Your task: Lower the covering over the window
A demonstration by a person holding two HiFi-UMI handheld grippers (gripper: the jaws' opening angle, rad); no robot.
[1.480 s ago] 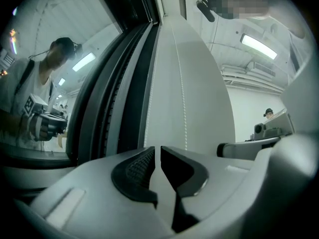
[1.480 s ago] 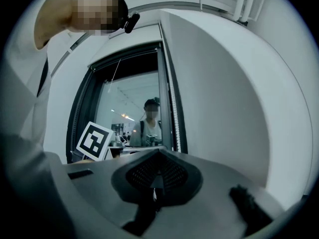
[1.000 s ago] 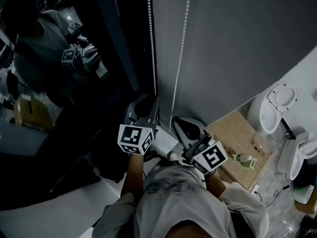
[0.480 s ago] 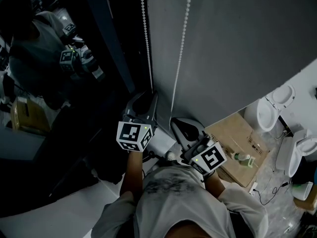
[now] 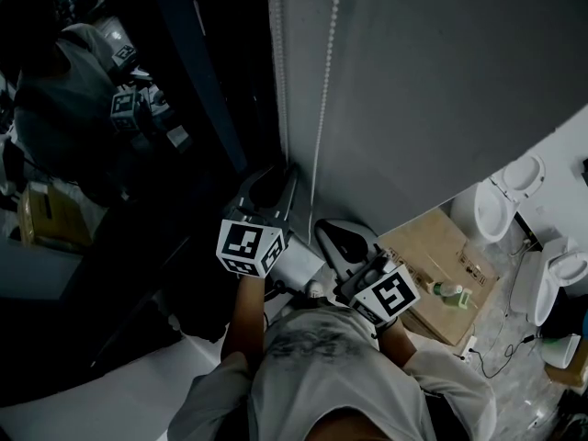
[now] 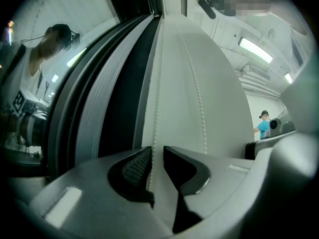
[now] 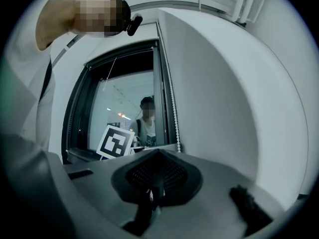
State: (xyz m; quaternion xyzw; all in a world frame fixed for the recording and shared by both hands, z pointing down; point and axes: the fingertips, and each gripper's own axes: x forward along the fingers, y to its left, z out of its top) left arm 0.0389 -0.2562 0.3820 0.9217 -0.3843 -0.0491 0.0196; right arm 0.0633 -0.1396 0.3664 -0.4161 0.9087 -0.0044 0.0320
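Note:
A grey roller blind (image 5: pixel 441 81) hangs over the right part of a dark window (image 5: pixel 138 154). Its white bead chain falls in two strands, left (image 5: pixel 278 81) and right (image 5: pixel 323 108). My left gripper (image 5: pixel 271 186) is at the left strand. In the left gripper view that strand (image 6: pixel 157 93) runs down between the jaws of the left gripper (image 6: pixel 157 158). It lies against the left pad (image 6: pixel 137 166), with a thin gap to the right one. The right gripper (image 5: pixel 342 239) sits lower right by the sill, apart from the chain. Its jaws (image 7: pixel 155 190) are shut and hold nothing.
The glass mirrors the person and the marker cubes. Below the blind on the floor are a cardboard box (image 5: pixel 441 265), a small bottle (image 5: pixel 450 292) and white toilet bowls (image 5: pixel 501 205). A person in blue (image 6: pixel 263 126) stands far off to the right.
The left strand swung a little left, then back right, and now looks blurred. Both grippers stay almost where they were.

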